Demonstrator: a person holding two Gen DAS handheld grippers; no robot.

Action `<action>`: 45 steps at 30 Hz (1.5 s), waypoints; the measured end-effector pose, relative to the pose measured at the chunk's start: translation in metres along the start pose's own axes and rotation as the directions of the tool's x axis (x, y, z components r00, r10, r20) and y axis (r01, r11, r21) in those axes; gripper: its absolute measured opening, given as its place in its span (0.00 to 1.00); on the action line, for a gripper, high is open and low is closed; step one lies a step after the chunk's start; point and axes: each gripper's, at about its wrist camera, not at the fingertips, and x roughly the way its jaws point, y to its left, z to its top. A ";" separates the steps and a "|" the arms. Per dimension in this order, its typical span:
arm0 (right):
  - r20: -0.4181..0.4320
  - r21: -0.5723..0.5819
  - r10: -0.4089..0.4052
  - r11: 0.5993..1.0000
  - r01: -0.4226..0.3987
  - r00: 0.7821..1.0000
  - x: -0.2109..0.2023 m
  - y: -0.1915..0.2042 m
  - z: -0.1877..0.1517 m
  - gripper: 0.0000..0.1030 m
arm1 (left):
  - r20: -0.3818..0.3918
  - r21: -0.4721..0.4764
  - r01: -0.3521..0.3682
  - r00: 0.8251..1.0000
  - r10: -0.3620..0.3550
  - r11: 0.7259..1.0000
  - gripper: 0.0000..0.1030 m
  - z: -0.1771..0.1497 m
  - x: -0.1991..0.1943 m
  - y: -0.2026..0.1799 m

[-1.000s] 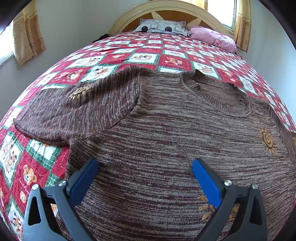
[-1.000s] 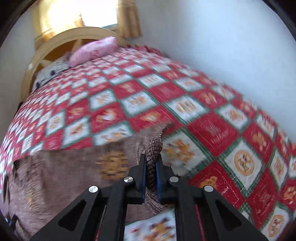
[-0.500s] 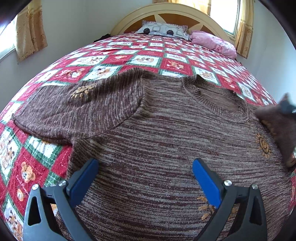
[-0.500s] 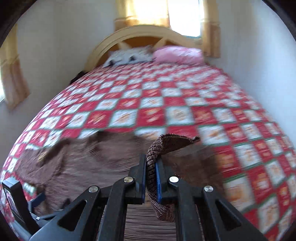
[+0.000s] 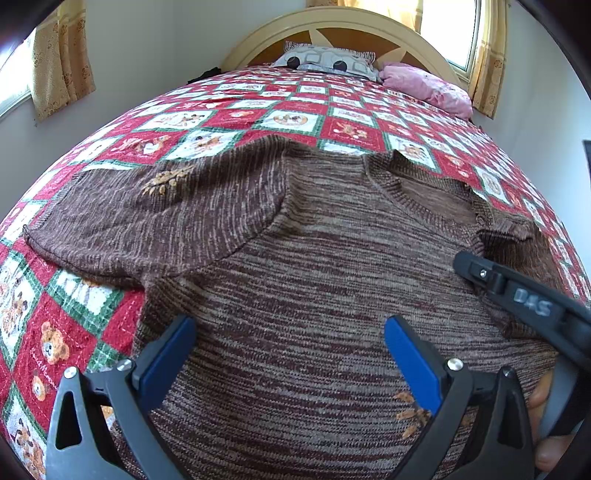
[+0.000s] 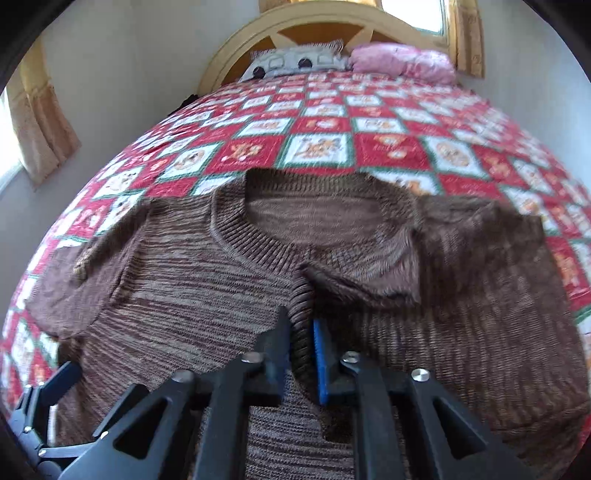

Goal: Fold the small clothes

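A brown knitted sweater (image 5: 314, 277) lies face up on the bed, its left sleeve (image 5: 147, 221) spread out to the side. My left gripper (image 5: 288, 343) hovers open over the sweater's lower body with only flat fabric under it. The right sleeve (image 6: 461, 251) is folded inward across the chest. Its ribbed cuff (image 6: 301, 317) sits between the fingers of my right gripper (image 6: 300, 332), whose jaws are opening; a narrow gap shows beside the blue pad (image 6: 322, 354). One right finger (image 5: 480, 273) reaches into the left wrist view.
A red, white and green checked bedspread (image 5: 295, 118) covers the bed. A grey pillow (image 5: 328, 61) and a pink pillow (image 5: 424, 85) lie against the arched headboard (image 5: 332, 22). Walls run close along both sides. A hand (image 5: 543, 398) shows at the lower right.
My right gripper carried the sleeve cuff leftward over the sweater's body and lowered it; its jaws, tightly shut before, have parted. The left gripper stayed put and open.
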 end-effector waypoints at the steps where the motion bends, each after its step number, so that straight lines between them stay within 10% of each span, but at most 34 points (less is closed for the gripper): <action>1: -0.009 0.004 0.035 0.999 -0.035 0.999 -0.004 -0.001 0.000 0.33 | 0.000 0.000 0.000 1.000 0.000 1.000 1.00 0.000 0.000 0.000; 6: 0.136 0.039 0.125 0.991 -0.132 0.983 -0.061 -0.028 0.000 0.37 | 0.000 0.000 -0.001 1.000 0.001 1.000 1.00 0.000 0.000 0.000; 14: 0.059 0.139 -0.285 0.951 0.274 0.957 -0.052 -0.113 -0.018 0.36 | -0.005 0.019 0.006 1.000 -0.006 1.000 1.00 0.000 -0.001 -0.004; 22: 0.094 0.115 -0.277 0.957 0.266 0.956 -0.056 -0.114 -0.036 0.37 | 0.031 0.237 0.209 0.974 -0.223 0.949 1.00 0.027 -0.030 -0.065; 29: 0.122 0.188 -0.190 0.968 0.165 0.974 -0.061 -0.133 -0.036 0.37 | -0.004 0.545 0.084 0.995 -0.097 0.835 1.00 0.034 0.024 -0.157; 32: 0.124 0.193 -0.183 0.968 0.157 0.975 -0.061 -0.133 -0.036 0.37 | 0.001 0.523 0.090 0.994 -0.106 0.848 0.98 0.042 0.037 -0.166; 36: 0.125 0.197 -0.180 0.968 0.153 0.976 -0.061 -0.135 -0.036 0.37 | -0.048 0.358 0.238 0.970 -0.237 0.903 0.50 0.060 0.042 -0.145; 41: 0.127 0.205 -0.169 0.968 0.141 0.977 -0.060 -0.136 -0.036 0.37 | -0.070 0.192 0.348 0.938 -0.341 0.918 0.14 0.056 0.040 -0.115; 45: 0.126 0.201 -0.173 0.969 0.146 0.977 -0.060 -0.136 -0.036 0.37 | -0.074 0.051 0.397 0.917 -0.393 0.916 0.13 0.055 0.047 -0.093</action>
